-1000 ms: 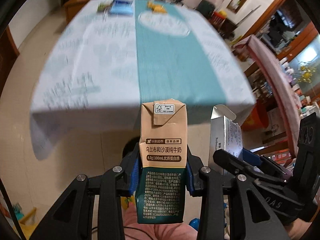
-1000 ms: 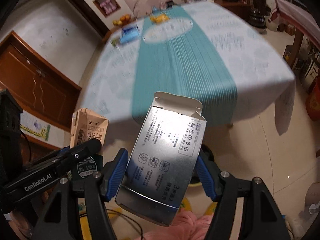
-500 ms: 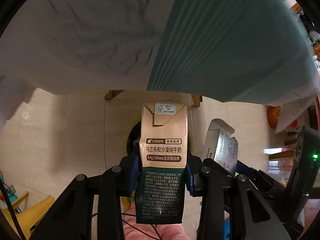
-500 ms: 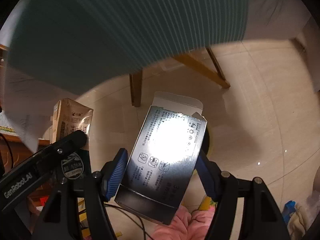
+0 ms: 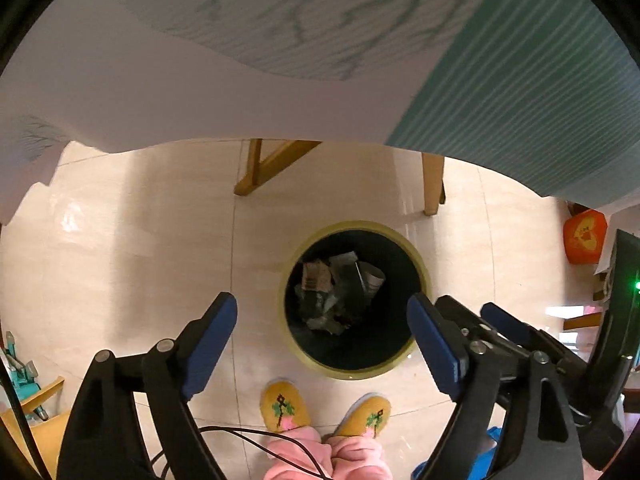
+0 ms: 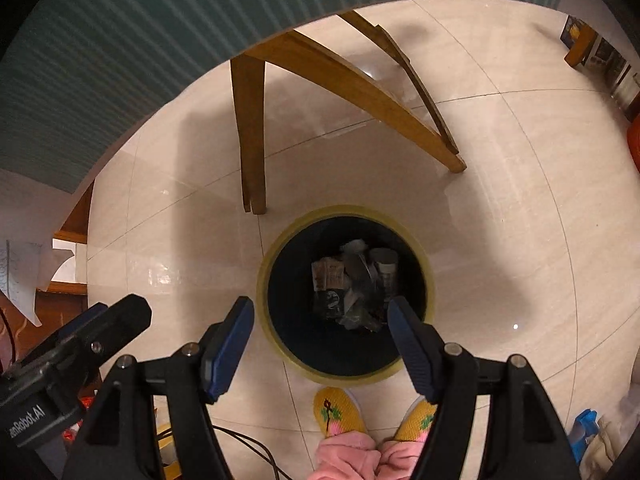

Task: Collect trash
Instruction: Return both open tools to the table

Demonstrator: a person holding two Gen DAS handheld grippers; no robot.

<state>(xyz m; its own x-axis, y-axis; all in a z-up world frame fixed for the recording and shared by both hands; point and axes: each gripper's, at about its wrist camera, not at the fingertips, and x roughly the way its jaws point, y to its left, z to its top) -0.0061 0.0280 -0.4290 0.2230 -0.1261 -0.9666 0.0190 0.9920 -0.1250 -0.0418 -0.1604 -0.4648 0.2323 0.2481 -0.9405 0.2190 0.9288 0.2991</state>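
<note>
A round bin with a yellow rim (image 5: 352,226) (image 6: 344,211) and a dark liner stands on the floor right below both grippers. Inside it lie a tan and green milk carton (image 5: 316,276) (image 6: 328,276), a silver box (image 5: 370,278) (image 6: 384,268) and other crumpled rubbish. My left gripper (image 5: 322,340) hangs over the bin's near side, jaws opening wide with nothing between them. My right gripper (image 6: 320,350) is open and empty too, over the same bin. Each gripper shows at the edge of the other's view.
A white and teal tablecloth (image 5: 280,80) hangs over the bin's far side, with wooden table legs (image 6: 250,132) just behind it. A person's yellow slippers (image 5: 284,404) and pink trouser cuffs stand against the bin's near edge. A black cable (image 5: 240,436) trails beside them. An orange object (image 5: 584,236) lies at right.
Both grippers sank from table height to just above the bin. The left let go of the milk carton and the right of the silver box; both now lie in the bin.
</note>
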